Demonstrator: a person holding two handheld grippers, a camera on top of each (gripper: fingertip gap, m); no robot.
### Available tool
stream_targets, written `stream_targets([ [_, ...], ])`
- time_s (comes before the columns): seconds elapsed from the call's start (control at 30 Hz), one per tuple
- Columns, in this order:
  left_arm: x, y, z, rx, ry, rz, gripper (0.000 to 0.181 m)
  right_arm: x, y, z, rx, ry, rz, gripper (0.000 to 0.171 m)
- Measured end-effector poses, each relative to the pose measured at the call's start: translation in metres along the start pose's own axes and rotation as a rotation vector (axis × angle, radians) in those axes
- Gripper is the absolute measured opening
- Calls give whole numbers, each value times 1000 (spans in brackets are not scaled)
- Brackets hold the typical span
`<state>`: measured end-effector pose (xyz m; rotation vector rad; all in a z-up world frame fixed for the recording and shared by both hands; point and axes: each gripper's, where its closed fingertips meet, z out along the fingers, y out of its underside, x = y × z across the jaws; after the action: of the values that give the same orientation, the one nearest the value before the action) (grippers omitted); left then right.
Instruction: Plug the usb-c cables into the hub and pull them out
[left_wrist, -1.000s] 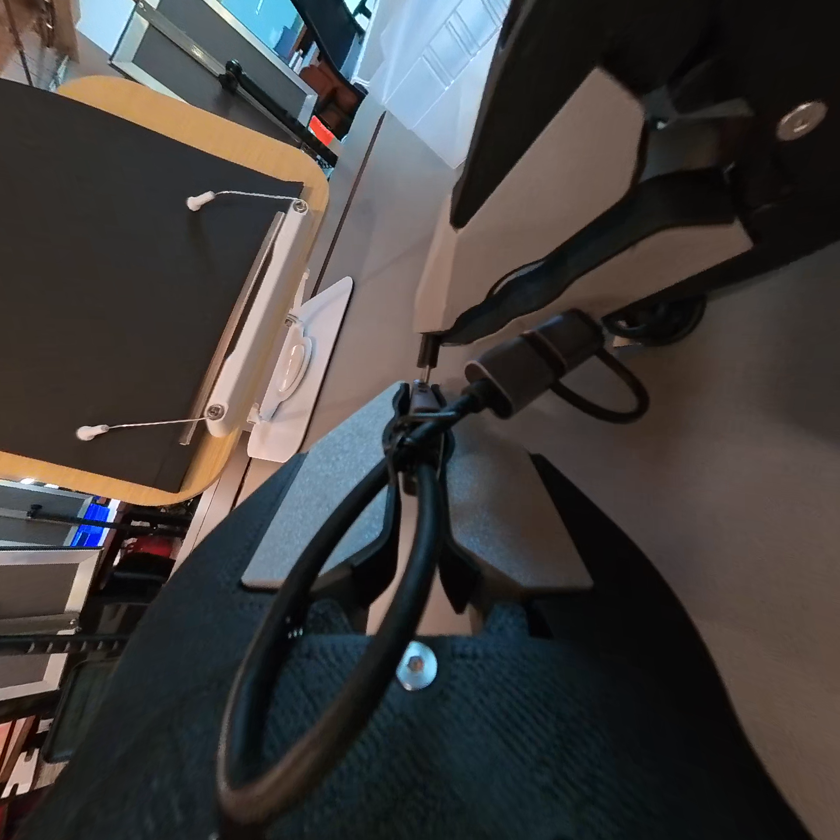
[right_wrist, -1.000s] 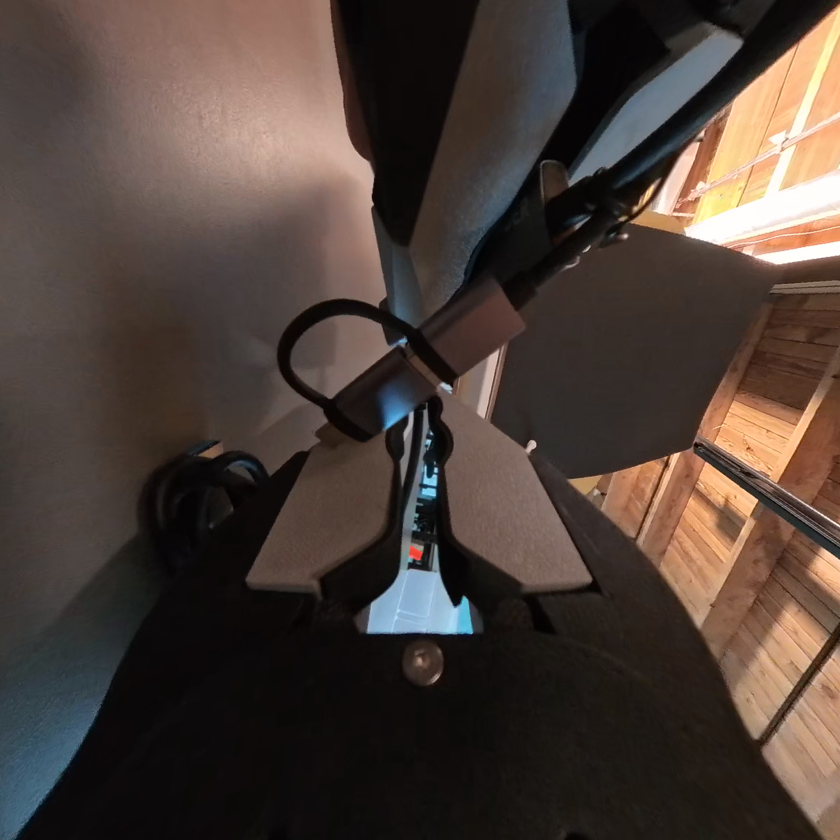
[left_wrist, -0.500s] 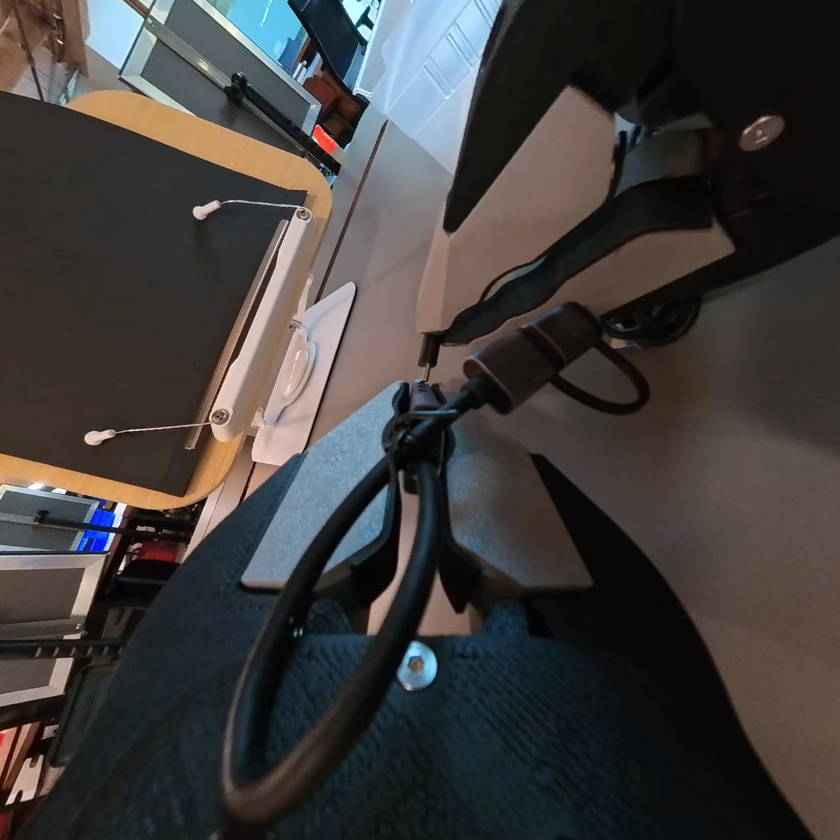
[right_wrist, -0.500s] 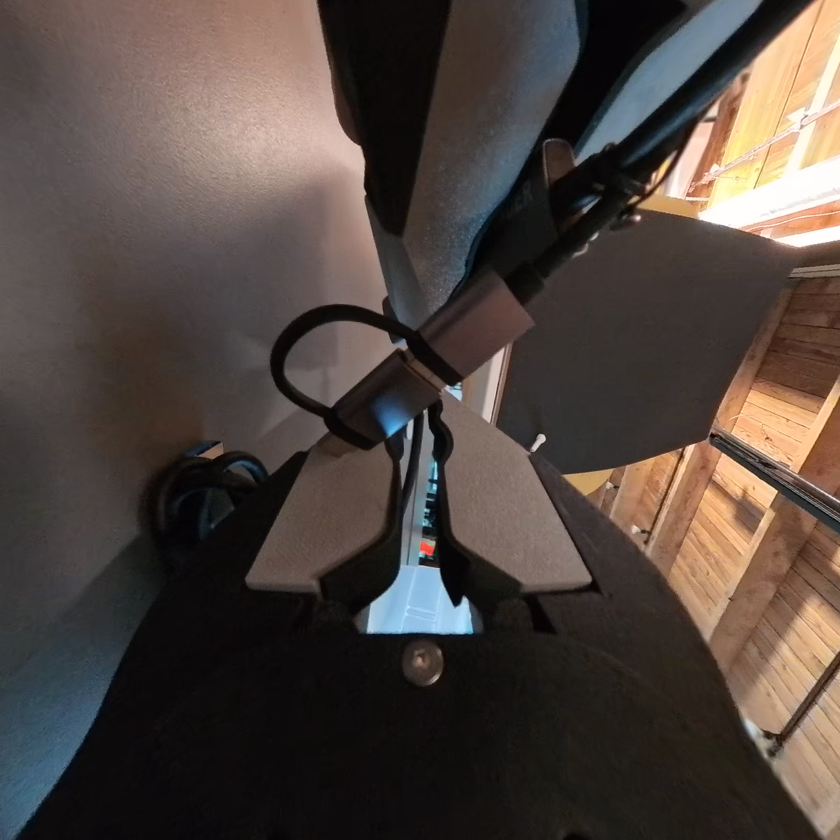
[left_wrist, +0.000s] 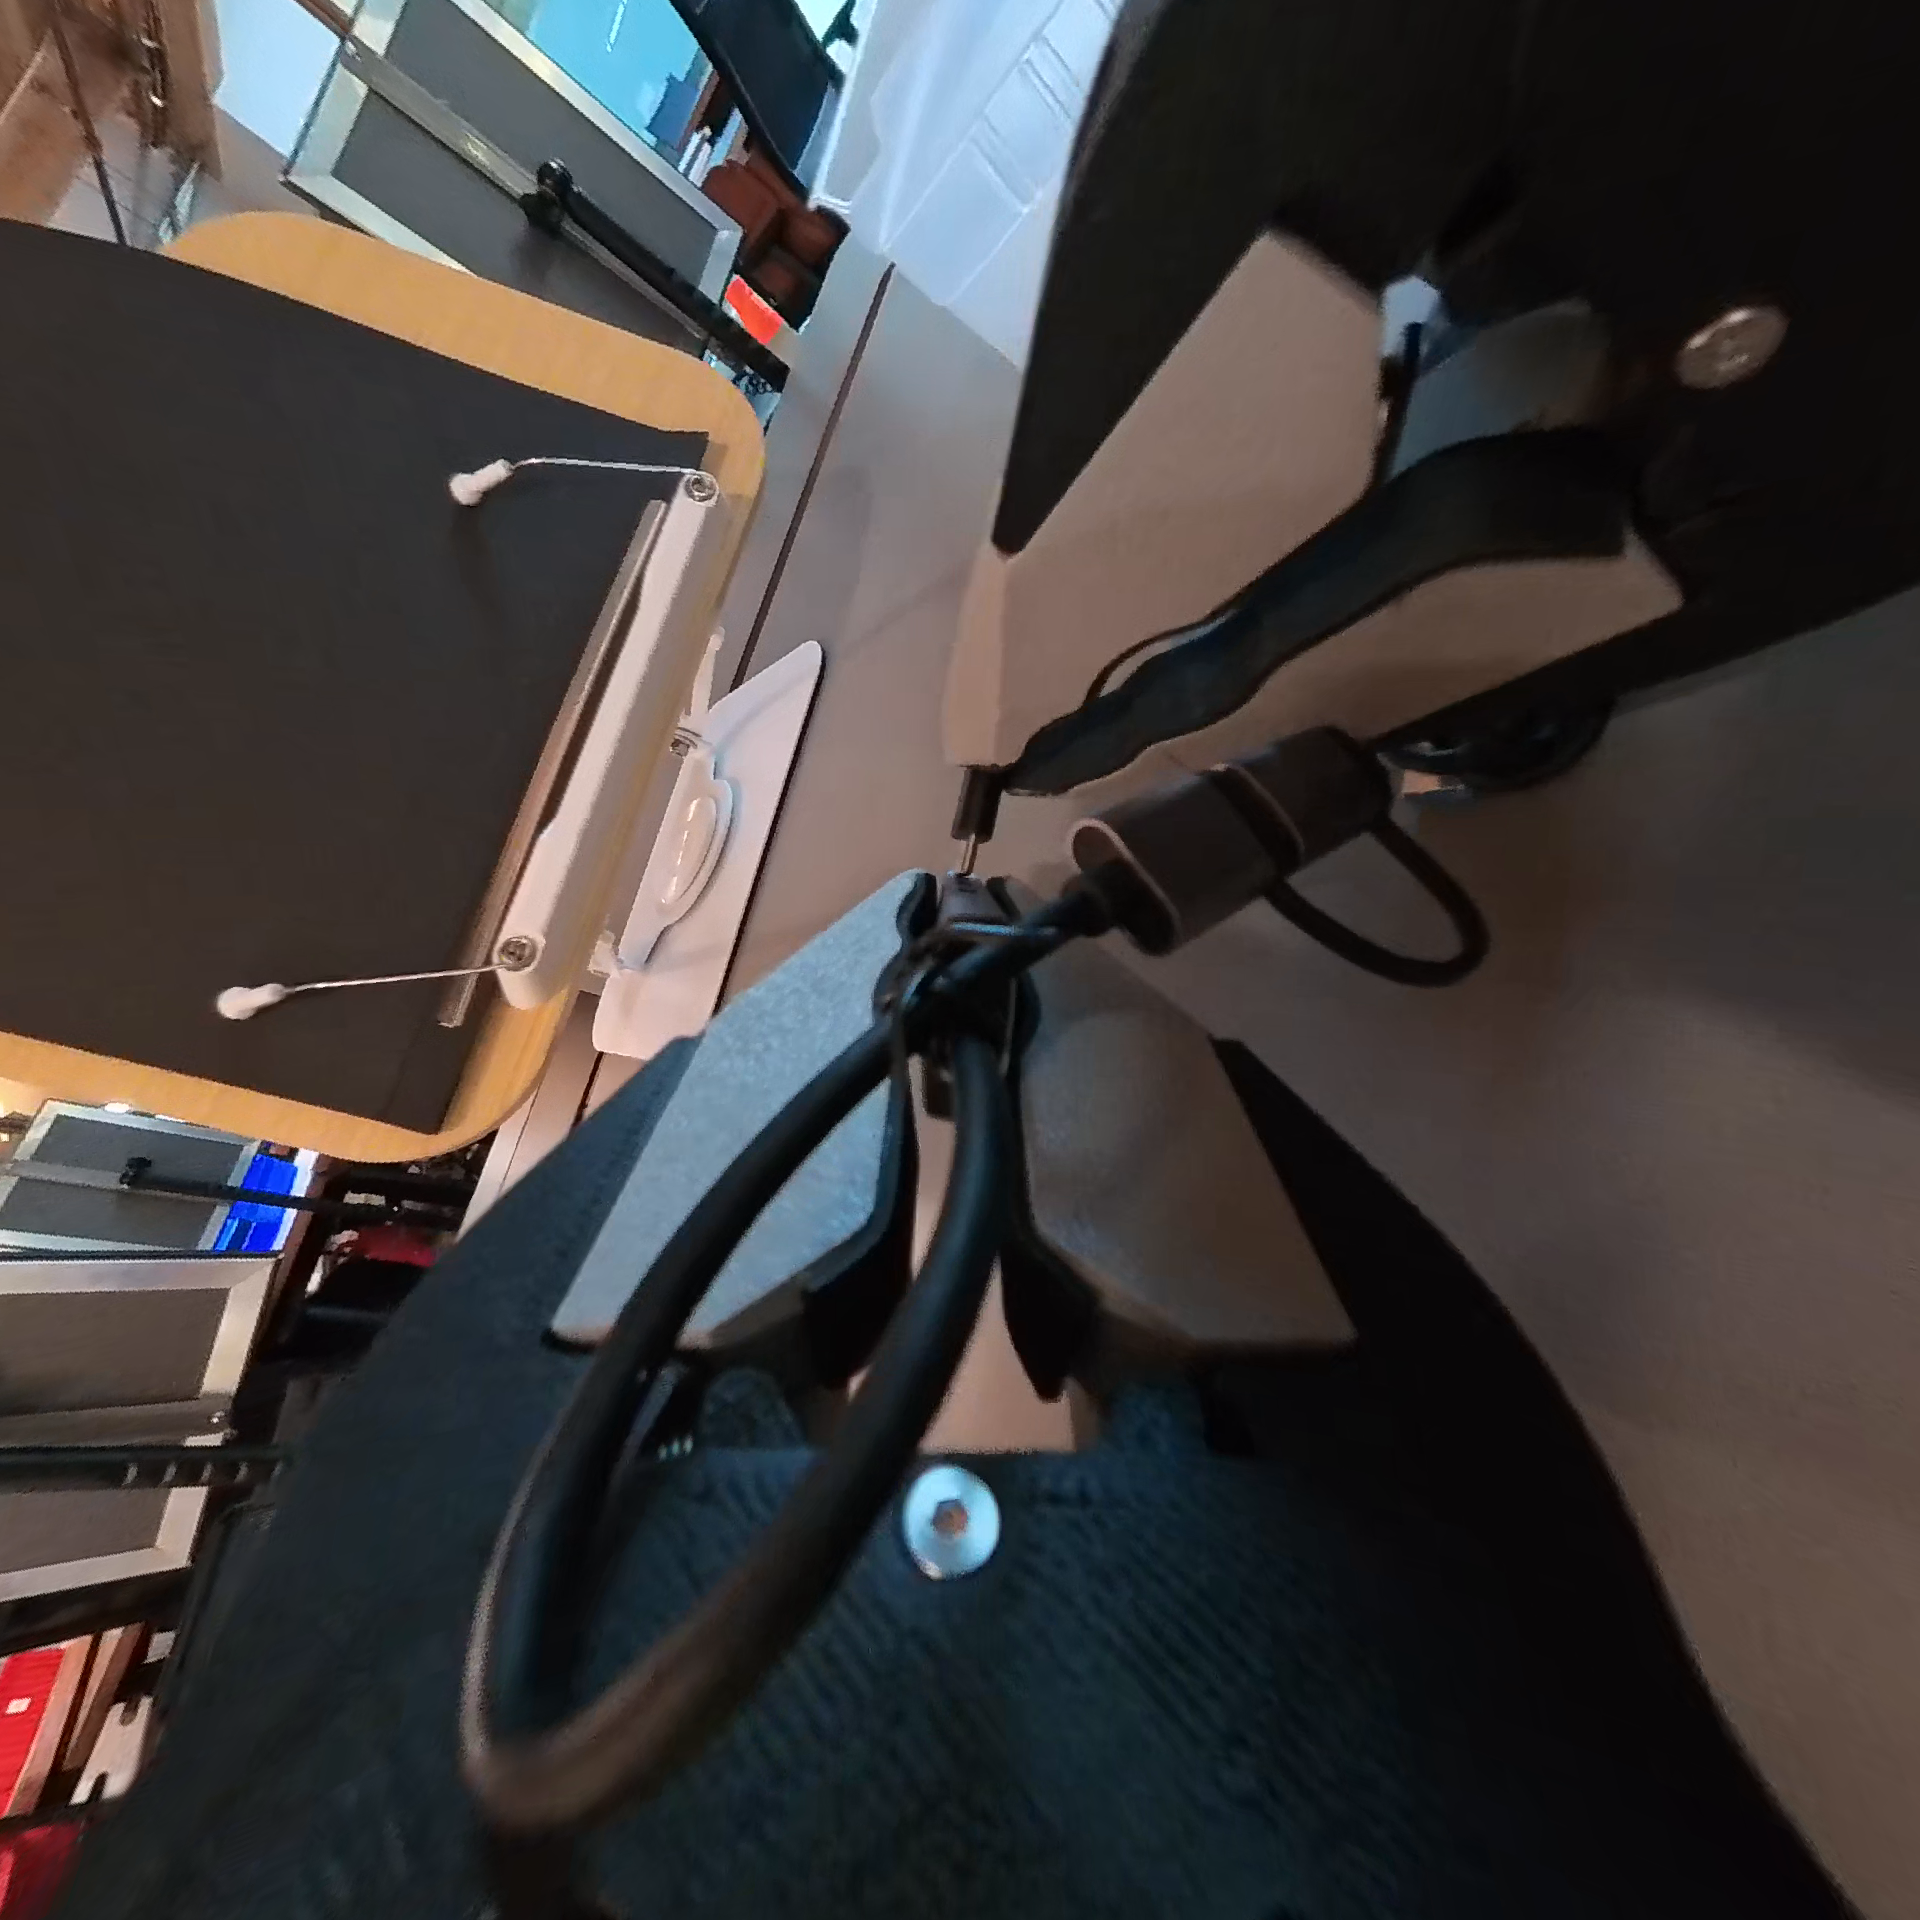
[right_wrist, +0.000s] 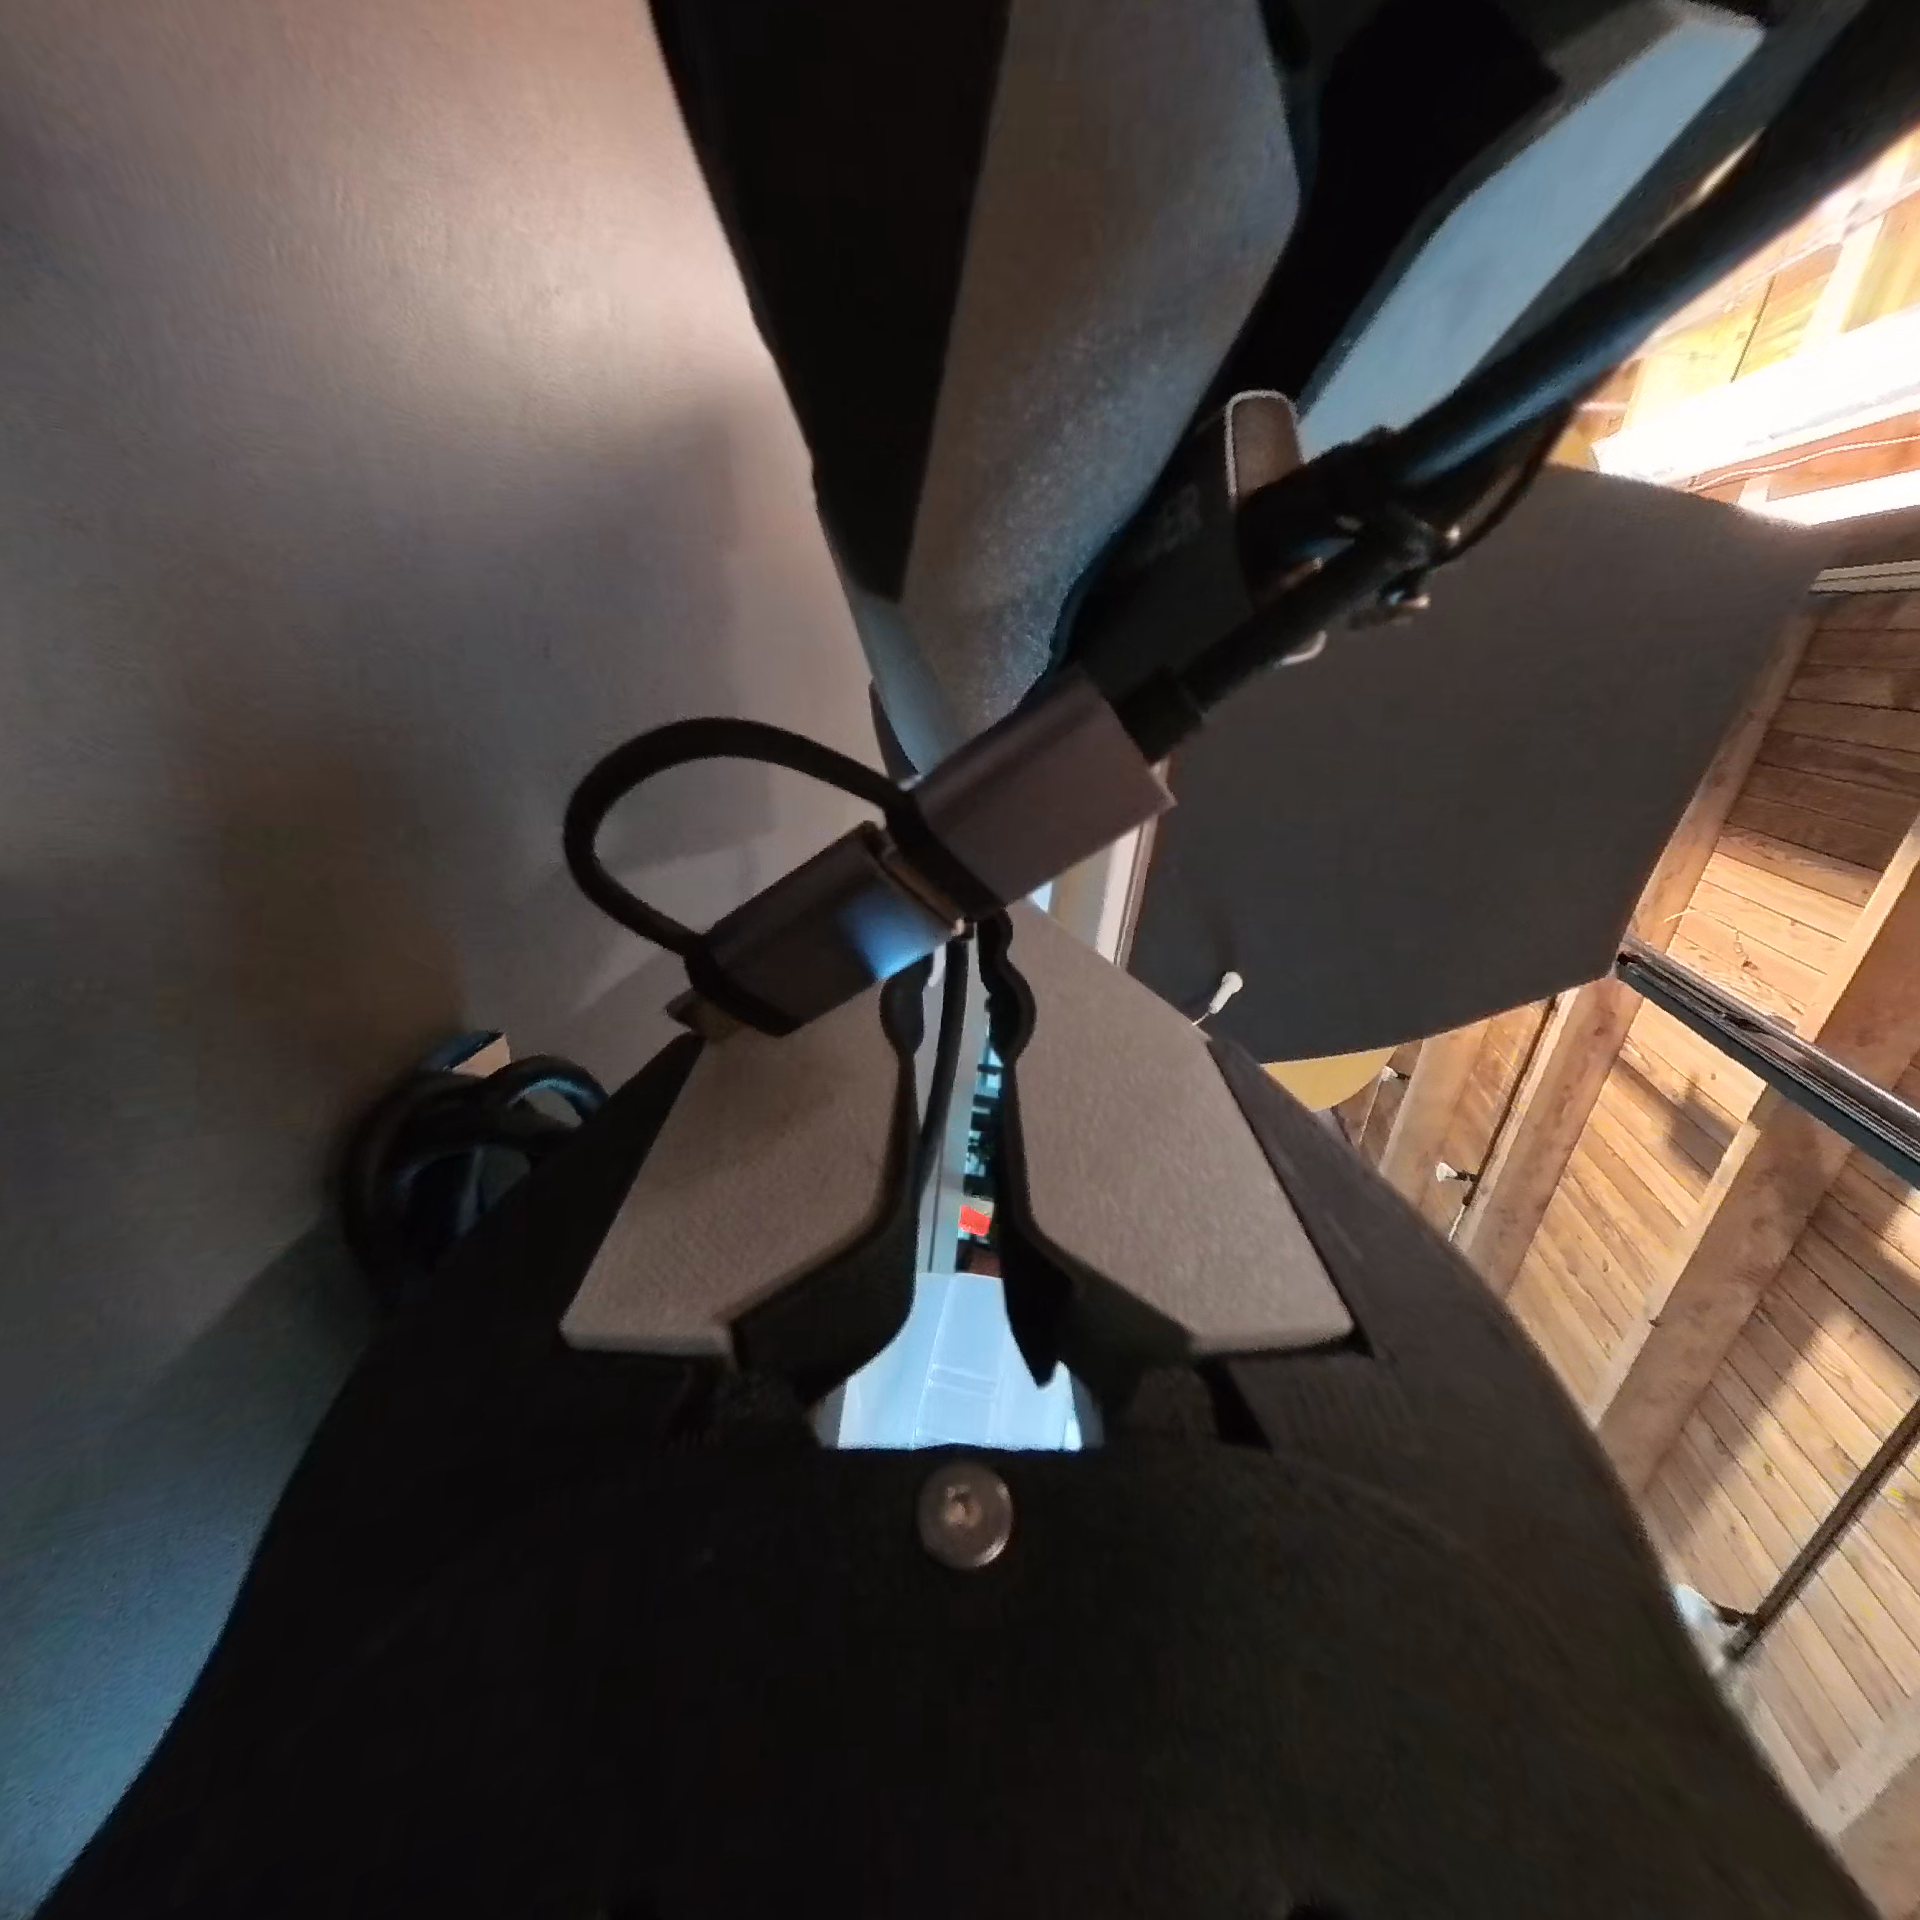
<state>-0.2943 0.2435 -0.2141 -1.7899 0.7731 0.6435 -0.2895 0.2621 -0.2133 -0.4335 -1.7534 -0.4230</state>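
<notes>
In the left wrist view, my left gripper (left_wrist: 961, 914) is pinched narrow on a black cable (left_wrist: 727, 1351), which loops back over the gripper body toward the camera. Just beyond the fingertips, the cable's end sits in the near end of a dark grey adapter-shaped hub (left_wrist: 1226, 842), held off the grey table (left_wrist: 1558, 1143) with a short black tether loop (left_wrist: 1423, 935) hanging from it. The right gripper (left_wrist: 982, 769) shows beyond it, its fingers nearly together on a thin black cable; I cannot tell whether they grip it. Compared with half a second ago, that right gripper has drawn slightly up and away, and the hub has tilted a little with it. Farther left stands a wooden board (left_wrist: 665, 395) faced with a black sheet and a white clamp (left_wrist: 613, 748). The right wrist view adds the opposite side: my right gripper (right_wrist: 961, 940) narrow, a thin cable running between its fingers, the hub (right_wrist: 935, 852) lying across the tips as two joined metal shells, a cable coil (right_wrist: 457, 1143) at the left on the table, and wooden wall panelling (right_wrist: 1714, 1143) behind.
</notes>
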Motion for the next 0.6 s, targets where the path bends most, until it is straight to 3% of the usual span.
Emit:
stream_targets([
  [0.6, 1, 2, 1, -34, -9, 12, 8, -4, -1, 1, 19, -42, 67, 5],
])
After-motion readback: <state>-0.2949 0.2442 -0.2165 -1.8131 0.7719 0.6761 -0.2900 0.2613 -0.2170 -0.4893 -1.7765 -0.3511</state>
